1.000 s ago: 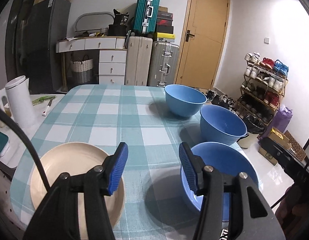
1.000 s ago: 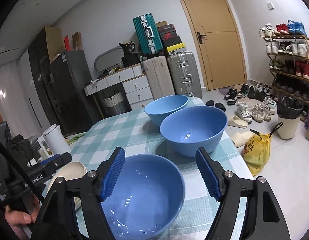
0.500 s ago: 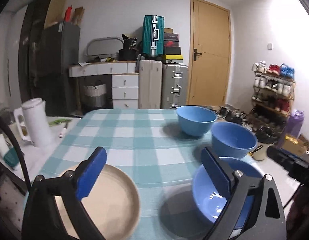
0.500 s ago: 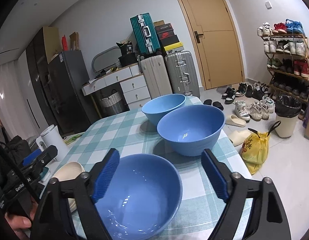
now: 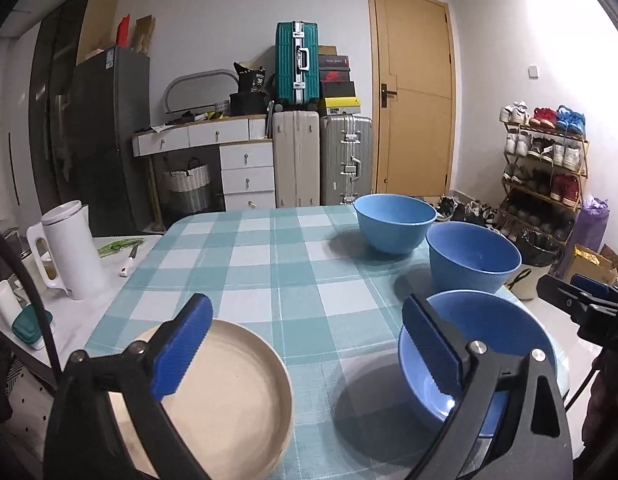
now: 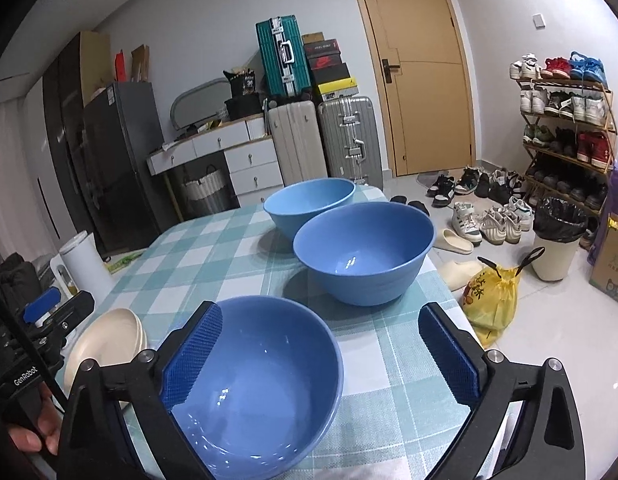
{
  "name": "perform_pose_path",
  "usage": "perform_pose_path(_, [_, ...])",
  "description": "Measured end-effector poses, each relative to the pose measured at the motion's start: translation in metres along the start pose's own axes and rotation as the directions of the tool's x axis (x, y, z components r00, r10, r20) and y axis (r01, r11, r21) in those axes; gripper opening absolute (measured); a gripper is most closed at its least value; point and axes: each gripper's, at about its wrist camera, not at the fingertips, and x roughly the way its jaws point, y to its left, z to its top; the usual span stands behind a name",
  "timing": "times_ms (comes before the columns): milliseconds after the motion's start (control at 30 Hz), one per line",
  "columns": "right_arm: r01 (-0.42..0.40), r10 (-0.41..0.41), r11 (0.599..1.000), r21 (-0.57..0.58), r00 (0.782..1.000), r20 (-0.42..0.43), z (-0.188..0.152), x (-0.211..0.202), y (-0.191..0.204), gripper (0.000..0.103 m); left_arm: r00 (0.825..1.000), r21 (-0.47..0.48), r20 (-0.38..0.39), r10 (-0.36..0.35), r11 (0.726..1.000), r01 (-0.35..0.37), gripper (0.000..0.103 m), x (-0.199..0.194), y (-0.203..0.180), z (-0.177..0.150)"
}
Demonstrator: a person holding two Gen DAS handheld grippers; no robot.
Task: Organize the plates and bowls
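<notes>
Claws both stand wide and grasp nothing: the left claw (image 5: 305, 344) has just been opening beside the cream plate (image 5: 229, 392), the right claw (image 6: 321, 356) above the nearest blue bowl (image 6: 261, 376) (three bowls (image 6: 365, 252) line the tabletop (image 5: 277, 264)). Stacking seems not begun; next, I think, one pad must go inside a rim.

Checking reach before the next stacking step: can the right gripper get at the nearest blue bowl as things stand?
Probably yes. The right gripper is open, its jaws having just widened, and the nearest blue bowl sits right below it on the table, nothing between.

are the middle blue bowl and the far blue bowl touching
Apart. The left wrist view shows a strip of checked tablecloth between the middle blue bowl and the far blue bowl.
</notes>
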Motion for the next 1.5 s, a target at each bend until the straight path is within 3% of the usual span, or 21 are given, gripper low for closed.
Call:
perform_pose_path(233, [0.047,-0.047,0.999,0.0,0.999,0.009,0.0,0.001,-0.002,0.1,0.999,-0.012,-0.043,-0.022,1.0,0.022,0.097,0.005,-0.001,-0.002])
perform_pose_path(467, [0.058,-0.058,0.997,0.055,0.998,0.004,0.001,0.002,-0.015,0.1,0.999,0.068,-0.054,-0.003,0.998,0.007,0.097,0.008,-0.014,-0.009])
perform_pose_path(567, [0.055,-0.055,0.996,0.066,0.998,0.003,0.001,0.0,-0.018,0.1,0.996,0.055,-0.084,-0.017,0.998,0.021,0.097,0.008,-0.014,-0.013])
perform_pose_path(700, [0.03,-0.031,0.998,0.061,0.999,0.021,0.001,-0.004,-0.016,0.1,0.998,0.077,-0.055,-0.028,0.997,0.032,0.097,0.001,-0.017,-0.011])
perform_pose_path(767, [0.019,-0.02,0.998,0.061,1.0,0.024,0.001,-0.006,-0.015,0.1,0.998,0.119,-0.055,-0.028,0.992,0.035,0.097,-0.001,-0.023,0.001])
perform_pose_path(900, [0.014,-0.017,0.997,0.08,0.999,0.035,0.002,-0.012,-0.016,0.1,0.997,0.116,-0.057,-0.056,0.991,0.062,0.097,0.0,-0.025,0.031])
perform_pose_path(1033, [0.005,-0.011,0.992,0.128,0.999,0.045,0.003,-0.019,-0.026,0.1,0.984,0.098,-0.151,-0.09,0.99,0.105,0.097,0.016,-0.036,0.075])
perform_pose_path(1167, [-0.037,0.021,0.98,0.194,0.996,0.086,0.004,-0.032,-0.034,0.1,0.953,0.107,-0.281,-0.117,0.982,0.153,0.097,0.053,-0.062,0.118])
perform_pose_path(1267, [-0.069,0.045,0.97,0.232,0.993,0.106,0.005,-0.037,-0.038,0.1,0.935,0.105,-0.332,-0.129,0.979,0.172,0.097,0.088,-0.083,0.137])
perform_pose_path(1333, [-0.084,0.064,0.966,0.245,0.994,0.091,0.006,-0.034,-0.039,0.1,0.9,0.124,-0.415,-0.135,0.971,0.203,0.097,0.117,-0.099,0.14])
perform_pose_path(1433, [-0.093,0.078,0.962,0.255,0.995,0.068,0.006,-0.029,-0.038,0.1,0.821,0.137,-0.564,-0.09,0.97,0.2,0.096,0.173,-0.123,0.13])
perform_pose_path(1500, [-0.095,0.083,0.962,0.256,0.995,0.059,0.006,-0.028,-0.037,0.1,0.783,0.117,-0.617,-0.08,0.974,0.192,0.095,0.196,-0.13,0.122])
